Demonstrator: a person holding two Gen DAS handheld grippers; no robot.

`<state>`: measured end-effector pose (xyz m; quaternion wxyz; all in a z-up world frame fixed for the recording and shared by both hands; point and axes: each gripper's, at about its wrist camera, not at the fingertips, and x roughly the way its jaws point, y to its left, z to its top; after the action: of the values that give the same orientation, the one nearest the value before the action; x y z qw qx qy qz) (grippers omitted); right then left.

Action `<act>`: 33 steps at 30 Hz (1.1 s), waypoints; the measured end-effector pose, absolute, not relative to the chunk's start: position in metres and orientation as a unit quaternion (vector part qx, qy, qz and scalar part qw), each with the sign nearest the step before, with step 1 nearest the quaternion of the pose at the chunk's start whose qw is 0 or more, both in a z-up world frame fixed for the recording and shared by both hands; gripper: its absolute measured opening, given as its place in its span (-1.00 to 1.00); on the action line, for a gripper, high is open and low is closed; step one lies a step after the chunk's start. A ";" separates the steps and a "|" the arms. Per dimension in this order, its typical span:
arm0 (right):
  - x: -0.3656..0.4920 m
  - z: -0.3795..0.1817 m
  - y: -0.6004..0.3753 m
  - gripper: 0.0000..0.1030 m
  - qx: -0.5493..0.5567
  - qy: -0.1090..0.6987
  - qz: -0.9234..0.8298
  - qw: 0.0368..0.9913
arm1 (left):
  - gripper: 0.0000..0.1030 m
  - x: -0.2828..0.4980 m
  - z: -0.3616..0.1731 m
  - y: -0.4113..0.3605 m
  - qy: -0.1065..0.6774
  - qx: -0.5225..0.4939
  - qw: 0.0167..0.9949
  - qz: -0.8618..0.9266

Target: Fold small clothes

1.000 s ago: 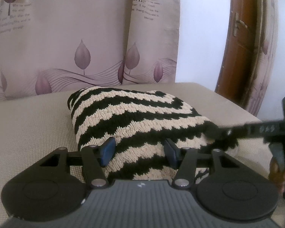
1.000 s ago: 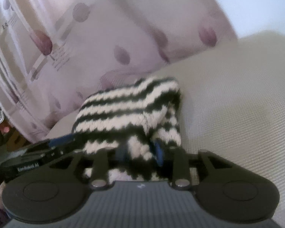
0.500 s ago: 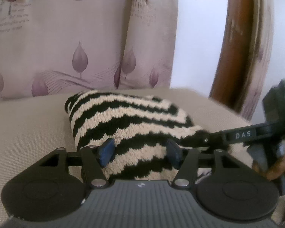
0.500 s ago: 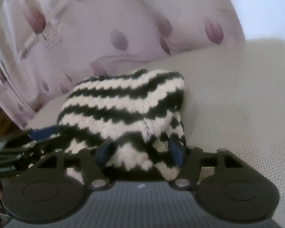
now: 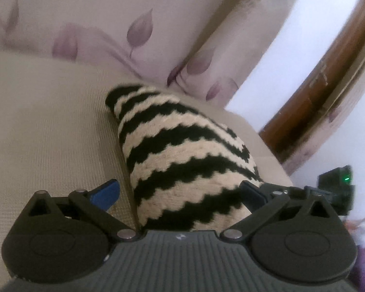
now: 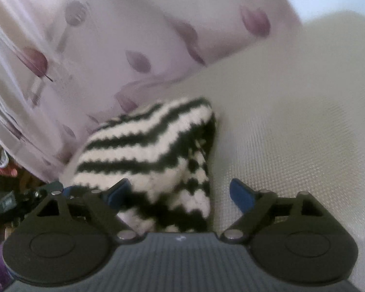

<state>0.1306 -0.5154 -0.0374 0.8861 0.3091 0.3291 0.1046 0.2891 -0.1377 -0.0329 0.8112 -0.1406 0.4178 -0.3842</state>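
A small black-and-cream striped knit garment [image 5: 182,155] lies folded in a thick bundle on the beige cushioned surface [image 5: 48,126]. My left gripper [image 5: 178,193] is open wide, its blue pads [image 5: 104,193] straddling the near end of the bundle without gripping it. In the right wrist view the same garment [image 6: 148,155] lies between the open fingers of my right gripper [image 6: 178,193], its right pad [image 6: 241,196] over bare cushion [image 6: 292,131].
A pale curtain with purple leaf print [image 5: 138,29] hangs behind the cushion. A brown wooden door frame [image 5: 328,77] stands at the right. The right gripper's body shows at the left view's right edge [image 5: 335,189]. Clutter sits at the far left [image 6: 2,165].
Both grippers have opened wide and let go of the garment. Both cameras have tilted and drawn closer to the bundle, which now lies folded on the cushion.
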 end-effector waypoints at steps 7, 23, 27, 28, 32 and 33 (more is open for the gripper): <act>0.159 -0.050 -0.519 0.90 0.344 0.330 0.178 0.861 | 0.99 0.326 -0.072 -0.146 0.463 -0.225 0.731 -0.448; 0.180 -0.063 -0.497 0.26 0.347 0.311 0.200 0.862 | 0.38 0.322 -0.081 -0.163 0.421 -0.193 0.761 -0.454; 0.174 -0.060 -0.482 0.14 0.343 0.305 0.179 0.870 | 0.29 0.311 -0.076 -0.160 0.417 -0.195 0.772 -0.438; 0.170 -0.057 -0.480 0.12 0.345 0.297 0.181 0.872 | 0.29 0.307 -0.073 -0.158 0.415 -0.191 0.774 -0.437; 0.161 -0.052 -0.469 0.10 0.347 0.282 0.183 0.876 | 0.28 0.295 -0.062 -0.146 0.415 -0.181 0.784 -0.425; 0.160 -0.051 -0.465 0.10 0.348 0.282 0.182 0.875 | 0.28 0.291 -0.058 -0.143 0.415 -0.178 0.787 -0.421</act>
<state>0.1596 -0.4652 -0.0511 0.8753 0.3480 0.2820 0.1822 0.2909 -0.1429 -0.0583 0.7869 -0.1784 0.4147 -0.4206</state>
